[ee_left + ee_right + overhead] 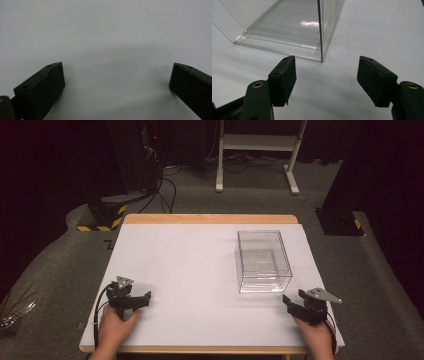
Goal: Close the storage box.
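**Clear box on tabletop, both tongs apart and empty**

The box point(263, 261) is a clear, open-topped container standing upright on the right half of the tabletop point(190, 265), nearer the far edge than the near edge. Nothing can be seen inside it. In the right gripper view, the near bottom corner of the box point(287, 30) lies just beyond the jaw tips, not touching them.

The right tongs point(295, 303) rest low over the near right corner of the tabletop, just near and right of the box. Their jaws stand wide apart and grip nothing point(326, 70).

The left tongs point(140, 300) sit at the near left of the tabletop, well apart from the box. Their jaws stand wide apart over bare white surface point(117, 80), holding nothing.

Each tongs unit is held by one hand entering from the near edge: left hand point(116, 327), right hand point(316, 336).
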### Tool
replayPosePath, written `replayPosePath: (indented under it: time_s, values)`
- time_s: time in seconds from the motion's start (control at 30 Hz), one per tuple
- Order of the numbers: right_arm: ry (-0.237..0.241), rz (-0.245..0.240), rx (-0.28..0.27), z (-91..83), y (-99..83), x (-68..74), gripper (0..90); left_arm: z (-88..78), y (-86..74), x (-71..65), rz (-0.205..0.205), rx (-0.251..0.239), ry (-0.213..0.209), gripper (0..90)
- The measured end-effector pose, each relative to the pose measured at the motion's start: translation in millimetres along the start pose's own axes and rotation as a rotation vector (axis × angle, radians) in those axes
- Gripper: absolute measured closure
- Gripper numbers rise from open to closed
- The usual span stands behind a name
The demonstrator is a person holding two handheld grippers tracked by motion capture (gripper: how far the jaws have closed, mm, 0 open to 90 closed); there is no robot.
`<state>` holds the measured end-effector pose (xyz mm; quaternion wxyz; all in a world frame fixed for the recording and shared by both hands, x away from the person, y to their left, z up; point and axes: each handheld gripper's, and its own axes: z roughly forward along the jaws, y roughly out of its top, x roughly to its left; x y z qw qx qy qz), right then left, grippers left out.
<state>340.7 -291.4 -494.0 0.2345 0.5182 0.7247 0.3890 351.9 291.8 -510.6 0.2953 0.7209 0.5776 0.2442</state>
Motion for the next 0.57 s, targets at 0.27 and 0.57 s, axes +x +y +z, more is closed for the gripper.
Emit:
replayPosePath:
  time_s: [0.27,0.57]
  values:
    - [-0.011,-0.054,0.027,-4.4,-8.2,3.0,31.3,0.0,0.0,0.0,0.0,0.0,0.0,0.5]
    - [-0.012,-0.05,0.047,-1.6,-9.2,3.2,31.5,-0.1,-0.1,-0.2,0.0,-0.001,0.001,0.6]
